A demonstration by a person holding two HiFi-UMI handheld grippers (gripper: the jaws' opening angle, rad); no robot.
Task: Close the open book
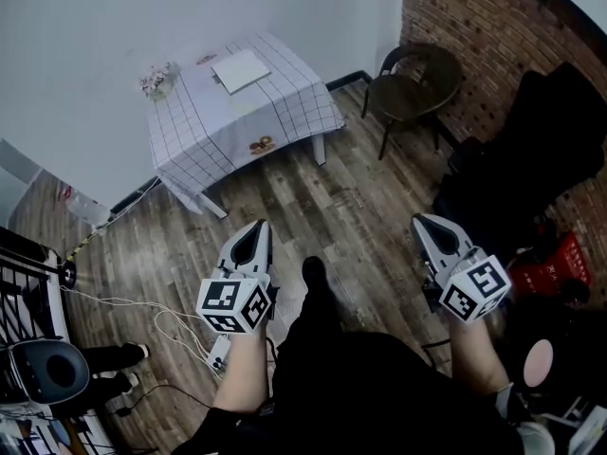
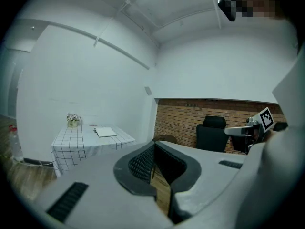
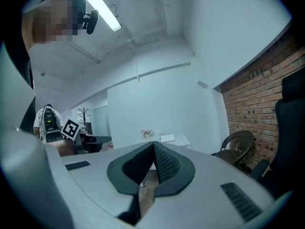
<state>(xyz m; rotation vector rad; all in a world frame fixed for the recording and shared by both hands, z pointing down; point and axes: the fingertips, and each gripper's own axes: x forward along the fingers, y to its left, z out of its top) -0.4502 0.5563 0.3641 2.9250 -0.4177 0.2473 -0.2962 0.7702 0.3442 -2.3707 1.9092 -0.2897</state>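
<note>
Head view: book (image 1: 240,69) flat on checked table (image 1: 237,126), well apart from left gripper (image 1: 254,226) and right gripper (image 1: 423,220); left gripper view: tips pressed together, empty, book far off left; right gripper view: tips likewise together, empty, book distant just above them

One table (image 1: 285,102) with checked cloth; on top, one open book (image 1: 240,69) and one small flower pot (image 1: 157,80). One round chair (image 1: 417,79), one black office chair (image 2: 212,133), one red basket (image 1: 561,259). Two grippers: left gripper (image 1: 258,226), right gripper (image 1: 424,220).
</note>
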